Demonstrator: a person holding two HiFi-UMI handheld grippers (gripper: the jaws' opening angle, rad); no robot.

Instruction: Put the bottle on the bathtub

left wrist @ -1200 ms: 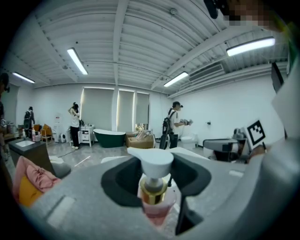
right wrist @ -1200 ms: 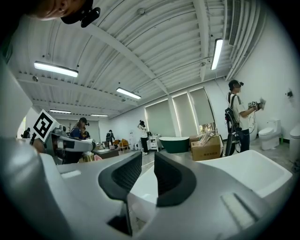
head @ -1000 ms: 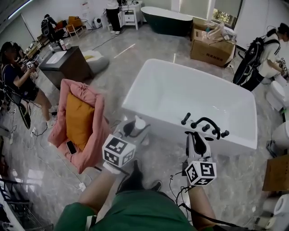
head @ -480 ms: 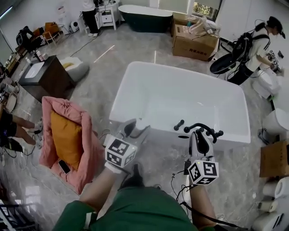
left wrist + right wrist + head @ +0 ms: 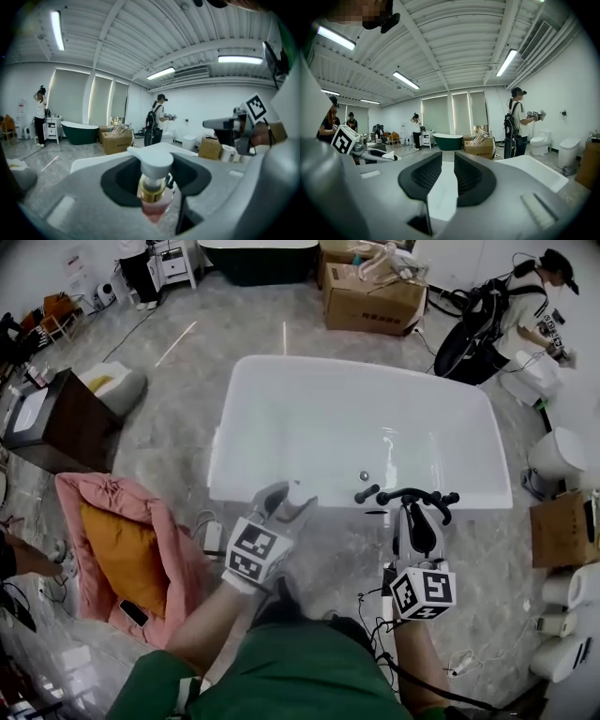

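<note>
A pump bottle (image 5: 154, 190) with a pink body, gold collar and white pump head is clamped at its neck by my left gripper (image 5: 157, 164). Its jaws have just eased open slightly, and the bottle is still between them. In the head view the left gripper (image 5: 291, 504) hangs at the near rim of the white bathtub (image 5: 225, 427), with the bottle's white top (image 5: 296, 491) showing at its tip. My right gripper (image 5: 412, 521) sits just below the black faucet (image 5: 412, 495) on that rim. Its jaws (image 5: 448, 164) stand a narrow gap apart with nothing between them.
A pink cushioned seat (image 5: 122, 549) with an orange pillow lies on the floor at left, with a dark cabinet (image 5: 47, 423) beyond it. Cardboard boxes (image 5: 370, 296) and a person with a backpack (image 5: 506, 315) are beyond the tub. Toilets (image 5: 558, 456) line the right side. Cables (image 5: 211, 535) trail on the floor.
Both grippers have moved forward toward the bathtub, and its near rim now lies right at their tips. The left gripper still carries the bottle.
</note>
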